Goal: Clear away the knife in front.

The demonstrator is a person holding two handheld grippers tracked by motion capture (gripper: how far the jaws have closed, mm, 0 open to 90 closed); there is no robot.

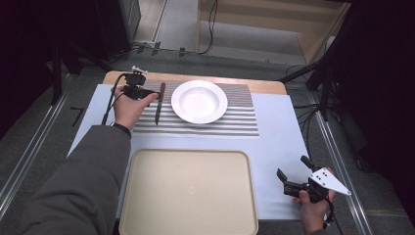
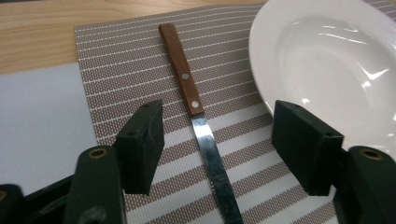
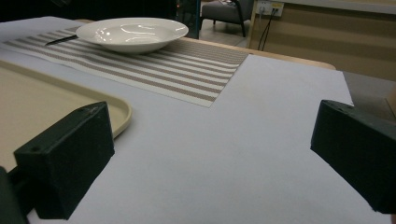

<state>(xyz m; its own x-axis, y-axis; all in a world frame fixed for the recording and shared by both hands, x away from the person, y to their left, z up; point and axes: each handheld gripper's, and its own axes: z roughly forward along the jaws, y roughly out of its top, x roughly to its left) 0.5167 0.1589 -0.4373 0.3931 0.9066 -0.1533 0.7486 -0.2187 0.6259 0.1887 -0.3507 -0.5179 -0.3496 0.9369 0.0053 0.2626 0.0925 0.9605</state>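
Observation:
A knife (image 1: 159, 103) with a brown wooden handle (image 2: 183, 70) and a steel blade lies on the striped placemat (image 1: 235, 122), just left of a white deep plate (image 1: 199, 101). My left gripper (image 1: 152, 98) hangs low over it. In the left gripper view its jaws stand apart on either side of the blade (image 2: 210, 149), and neither pad touches it. My right gripper (image 1: 293, 169) rests open near the table's front right, over the white sheet, with nothing between its jaws (image 3: 210, 163).
A large empty beige tray (image 1: 188, 191) sits at the front middle, and its corner (image 3: 112, 112) lies left of the right gripper. The plate rim (image 2: 266, 93) is close to the left gripper's right jaw. Bare wooden table edge (image 2: 42, 32) runs beyond the placemat.

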